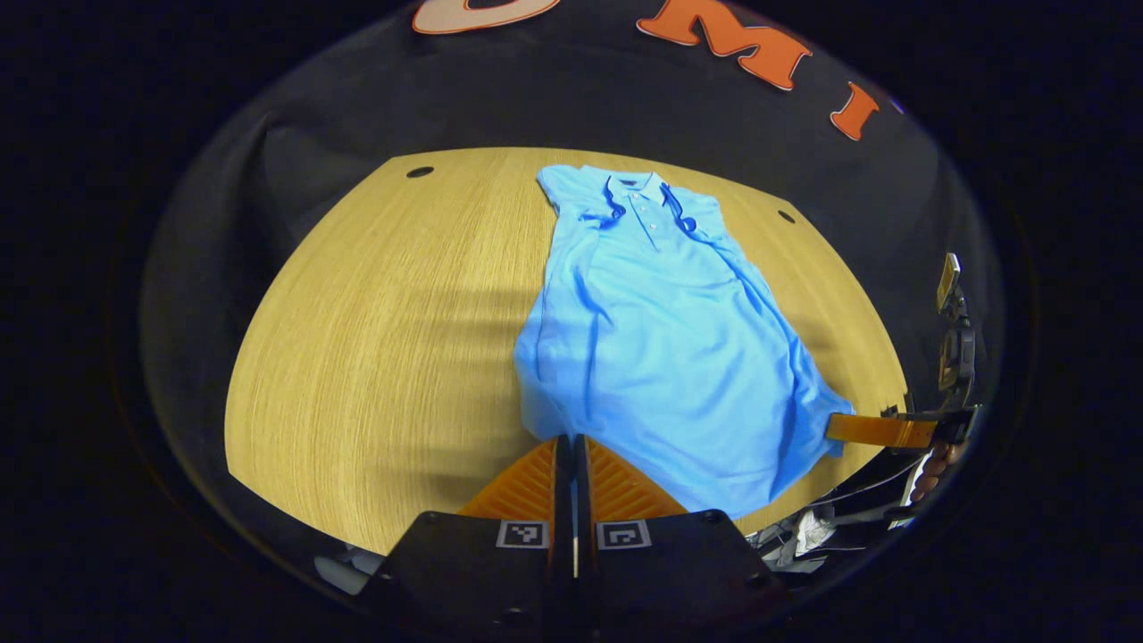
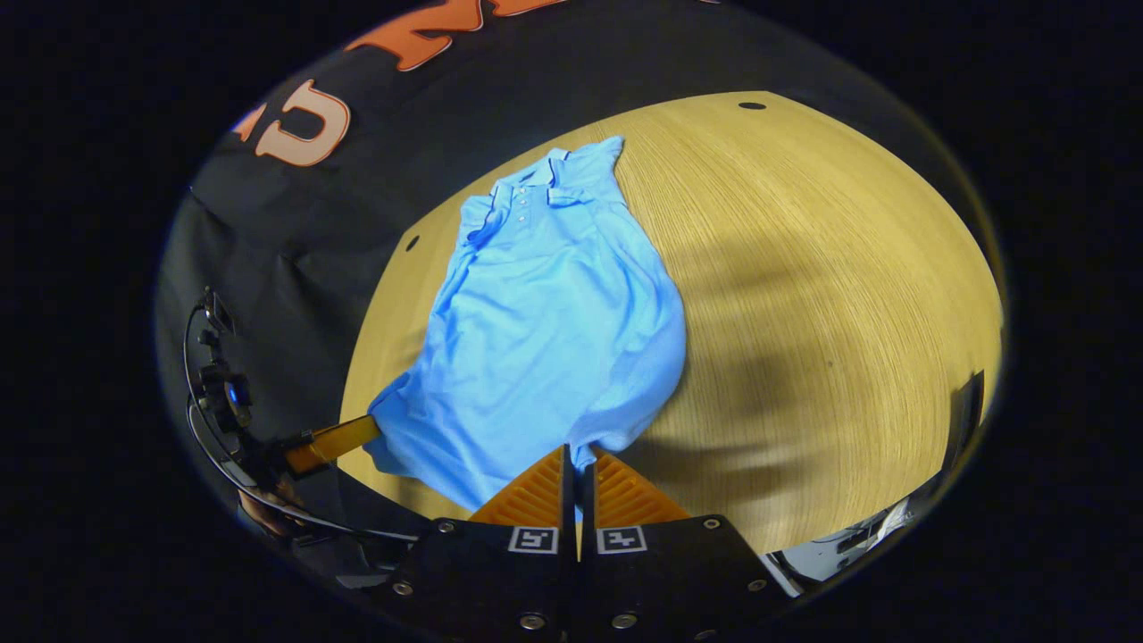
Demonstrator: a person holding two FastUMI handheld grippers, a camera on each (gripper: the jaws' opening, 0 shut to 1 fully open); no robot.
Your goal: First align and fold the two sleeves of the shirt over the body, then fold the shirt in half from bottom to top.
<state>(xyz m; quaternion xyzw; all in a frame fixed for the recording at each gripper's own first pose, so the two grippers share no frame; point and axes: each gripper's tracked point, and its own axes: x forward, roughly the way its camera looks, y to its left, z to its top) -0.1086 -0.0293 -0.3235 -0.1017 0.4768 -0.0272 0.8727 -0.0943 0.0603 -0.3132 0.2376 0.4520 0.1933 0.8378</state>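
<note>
— Left gripper view put the left gripper at the near left corner of the blue shirt, its fingers drawn together with the hem between them, as far as I could judge. Agreed?

— Yes. And the right gripper looked the same in the right gripper view: fingers narrow, pinching the near right corner of the hem.

— Which step was that?

— Sleeves seemed already folded over the body, so I'd call it the start of the bottom-to-top fold. The next move called for lifting both corners evenly and carrying them far, toward the collar.

— And the setting?

— The shirt lay lengthwise on a wooden table, collar at the far end. Black cloth wall stood behind it; two small dark holes marked the tabletop's far corners.
</note>
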